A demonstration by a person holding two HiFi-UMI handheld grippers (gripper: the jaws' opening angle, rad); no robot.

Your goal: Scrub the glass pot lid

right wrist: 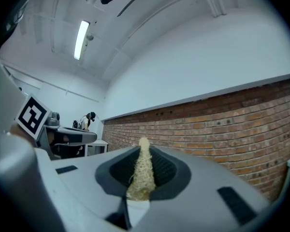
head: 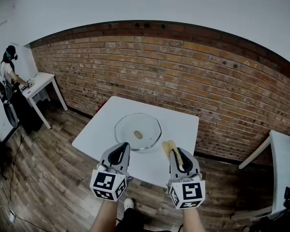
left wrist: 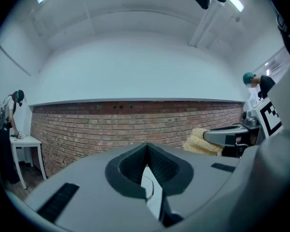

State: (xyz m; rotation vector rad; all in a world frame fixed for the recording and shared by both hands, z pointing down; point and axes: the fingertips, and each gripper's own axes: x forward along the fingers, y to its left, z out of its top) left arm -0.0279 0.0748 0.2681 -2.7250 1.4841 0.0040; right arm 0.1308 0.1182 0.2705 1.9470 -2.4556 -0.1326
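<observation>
The glass pot lid lies flat in the middle of the white table, its small knob in the centre. My left gripper hovers at the lid's near rim; its jaws are shut and nothing is between them. Just right of the lid, my right gripper is shut on a yellowish fibrous scrubber, which sticks out past the jaws. In the left gripper view the scrubber and the right gripper appear at the right. Both grippers point level toward the brick wall.
A brick wall runs behind the table. At the far left a person stands by another white table. A third table's corner shows at the right. Wooden floor surrounds the tables.
</observation>
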